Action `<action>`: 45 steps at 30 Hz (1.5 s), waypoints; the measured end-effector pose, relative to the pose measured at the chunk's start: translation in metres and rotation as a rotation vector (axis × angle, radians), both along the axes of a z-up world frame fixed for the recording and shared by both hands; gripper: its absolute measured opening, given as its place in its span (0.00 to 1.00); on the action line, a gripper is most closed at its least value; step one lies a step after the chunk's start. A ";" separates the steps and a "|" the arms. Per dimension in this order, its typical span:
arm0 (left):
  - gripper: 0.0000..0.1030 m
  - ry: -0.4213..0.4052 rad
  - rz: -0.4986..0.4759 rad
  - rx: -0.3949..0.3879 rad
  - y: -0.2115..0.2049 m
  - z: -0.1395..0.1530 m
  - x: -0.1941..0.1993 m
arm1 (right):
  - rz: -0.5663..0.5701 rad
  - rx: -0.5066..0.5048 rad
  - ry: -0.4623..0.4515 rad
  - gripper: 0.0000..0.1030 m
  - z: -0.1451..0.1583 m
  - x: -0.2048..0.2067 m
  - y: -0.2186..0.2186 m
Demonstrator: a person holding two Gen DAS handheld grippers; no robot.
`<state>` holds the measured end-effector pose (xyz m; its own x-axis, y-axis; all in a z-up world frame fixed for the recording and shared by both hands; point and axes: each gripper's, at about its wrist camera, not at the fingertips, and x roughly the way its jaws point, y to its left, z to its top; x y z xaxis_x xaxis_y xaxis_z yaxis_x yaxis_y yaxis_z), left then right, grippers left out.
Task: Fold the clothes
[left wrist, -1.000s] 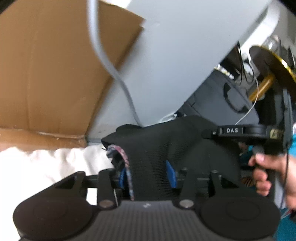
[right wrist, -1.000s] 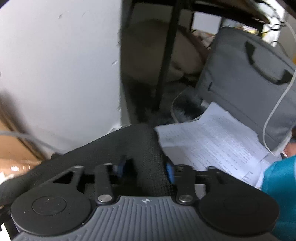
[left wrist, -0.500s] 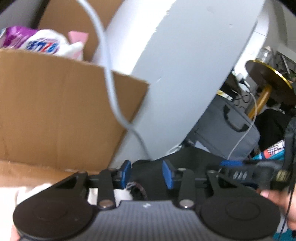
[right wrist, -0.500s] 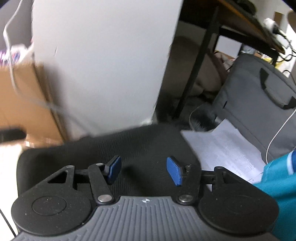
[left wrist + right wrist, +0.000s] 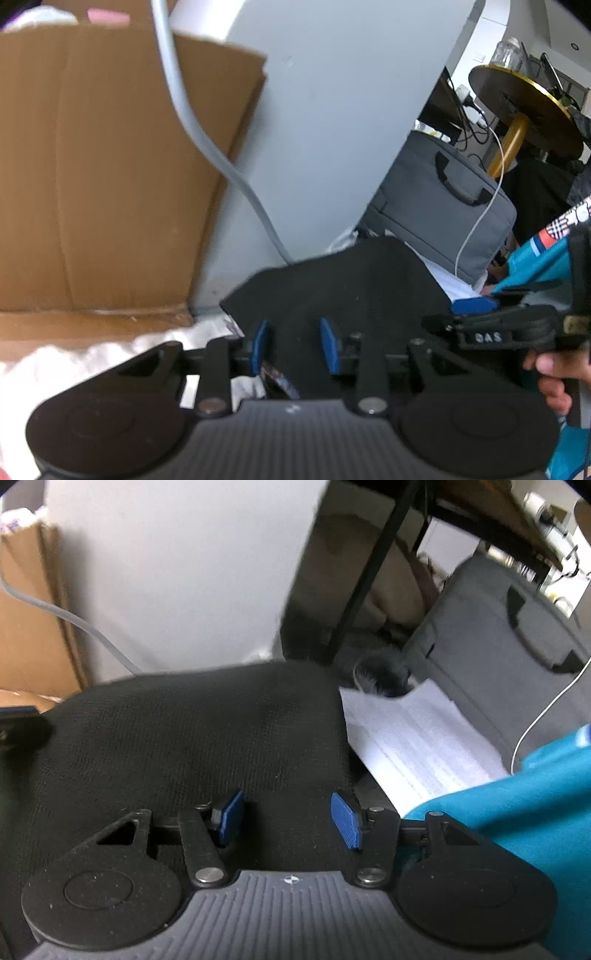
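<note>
Jaws apart — both grippers, black garment (image 5: 192, 734) released

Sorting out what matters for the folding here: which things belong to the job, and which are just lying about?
Job: black knit garment; left hand-held gripper; right hand-held gripper, both open.

Lying about: brown cardboard box; grey fabric bag; white printed paper; grey cable.

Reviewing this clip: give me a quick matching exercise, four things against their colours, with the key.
Things:
1. garment
2. laptop bag
3. box
4. gripper pads

Colours:
A. brown cardboard
B. blue
C. black
D. grey

Pairs: 1-C, 2-D, 3-A, 4-B
</note>
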<state>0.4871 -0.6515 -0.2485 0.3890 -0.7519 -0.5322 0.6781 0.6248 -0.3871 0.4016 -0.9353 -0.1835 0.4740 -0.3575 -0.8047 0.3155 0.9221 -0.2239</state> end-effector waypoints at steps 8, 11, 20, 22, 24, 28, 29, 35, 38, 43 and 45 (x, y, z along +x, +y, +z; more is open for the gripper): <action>0.27 -0.074 -0.037 -0.088 0.011 0.038 -0.013 | 0.028 0.039 -0.123 0.57 0.027 -0.053 0.048; 0.27 -0.084 -0.098 -0.083 0.001 0.039 -0.020 | 0.030 0.048 -0.105 0.57 0.018 -0.070 0.059; 0.25 -0.125 -0.152 0.059 -0.025 -0.006 -0.036 | -0.125 0.145 -0.079 0.58 -0.022 -0.127 0.037; 0.25 -0.118 -0.151 0.059 -0.025 -0.005 -0.037 | -0.142 0.162 -0.086 0.57 -0.027 -0.142 0.033; 0.25 -0.102 -0.147 0.056 -0.023 -0.003 -0.037 | -0.144 0.162 -0.068 0.57 -0.029 -0.150 0.033; 0.25 -0.080 -0.142 0.045 -0.014 0.003 -0.041 | -0.135 0.106 -0.015 0.57 -0.025 -0.151 0.035; 0.25 -0.076 -0.144 0.042 -0.012 0.005 -0.042 | -0.133 0.090 -0.003 0.57 -0.024 -0.151 0.035; 0.25 -0.040 -0.157 0.011 0.012 0.012 -0.052 | -0.120 -0.007 0.073 0.57 -0.015 -0.151 0.035; 0.25 -0.019 -0.154 -0.001 0.021 0.011 -0.052 | -0.096 -0.079 0.120 0.57 -0.015 -0.146 0.037; 0.25 0.026 -0.128 -0.040 0.038 0.010 -0.051 | -0.020 -0.207 0.216 0.57 -0.024 -0.152 0.039; 0.25 0.042 -0.120 -0.055 0.042 0.010 -0.050 | -0.004 -0.220 0.241 0.56 -0.027 -0.160 0.039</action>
<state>0.4369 -0.6094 -0.2383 0.2725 -0.8201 -0.5031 0.7294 0.5171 -0.4479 0.2414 -0.8966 -0.2105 0.2774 -0.5369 -0.7968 0.2330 0.8421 -0.4863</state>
